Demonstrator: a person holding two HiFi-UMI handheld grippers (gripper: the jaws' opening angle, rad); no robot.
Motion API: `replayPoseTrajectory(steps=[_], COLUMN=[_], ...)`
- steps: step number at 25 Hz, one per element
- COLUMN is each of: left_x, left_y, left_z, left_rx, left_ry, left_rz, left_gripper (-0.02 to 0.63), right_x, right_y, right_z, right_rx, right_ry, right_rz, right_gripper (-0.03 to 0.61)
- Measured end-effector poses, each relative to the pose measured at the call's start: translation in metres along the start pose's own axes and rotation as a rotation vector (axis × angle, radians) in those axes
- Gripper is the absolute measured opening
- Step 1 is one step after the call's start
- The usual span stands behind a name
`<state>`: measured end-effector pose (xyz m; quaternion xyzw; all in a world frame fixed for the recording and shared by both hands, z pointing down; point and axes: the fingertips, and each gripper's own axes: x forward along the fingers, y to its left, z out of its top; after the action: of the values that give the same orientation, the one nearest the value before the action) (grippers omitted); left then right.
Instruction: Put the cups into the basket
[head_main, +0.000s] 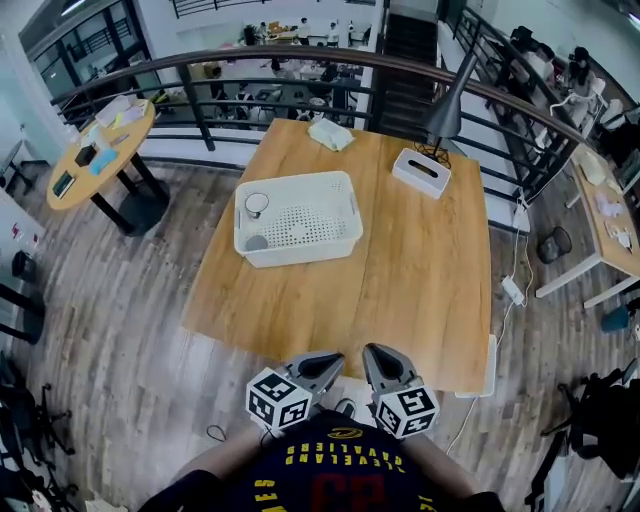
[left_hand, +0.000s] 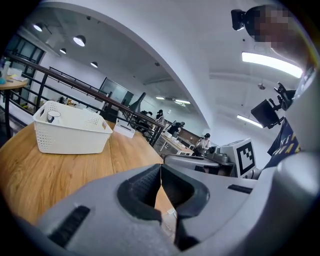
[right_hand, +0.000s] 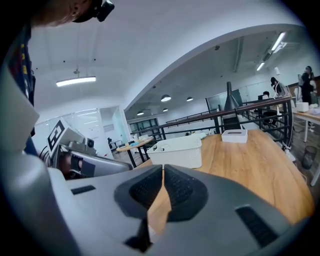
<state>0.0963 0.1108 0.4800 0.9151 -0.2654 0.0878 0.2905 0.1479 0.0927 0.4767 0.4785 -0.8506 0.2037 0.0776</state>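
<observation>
Close to my chest, over the near edge of the table (head_main: 420, 270), my left tongs (left_hand: 160, 170) and right tongs (right_hand: 163, 170) were both shut tight on nothing. I judged they were parked there because no cup lay loose. Well ahead, the basket (head_main: 300, 255) held a white cup (head_main: 257, 204) and a grey cup (head_main: 256, 242) along its left side.
</observation>
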Motion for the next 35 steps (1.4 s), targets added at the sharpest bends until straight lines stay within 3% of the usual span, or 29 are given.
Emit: replayPoseTrajectory(steps=[13,35], left_x=[-0.019,-0.003], left_y=[-0.034,-0.042], left_z=[-0.006,-0.025], left_rx=[0.050,0.042], left_ry=[-0.108,-0.061], left_rz=[0.114,0.126], left_gripper=[0.012,0.012], right_x=[-0.050,-0.057], right_y=[0.010,-0.003], right_z=[-0.004,-0.020], right_rx=[-0.065,-0.031], right_ry=[-0.028,-0.004], right_rz=[0.049,0.067], right_gripper=[0.020,0.017])
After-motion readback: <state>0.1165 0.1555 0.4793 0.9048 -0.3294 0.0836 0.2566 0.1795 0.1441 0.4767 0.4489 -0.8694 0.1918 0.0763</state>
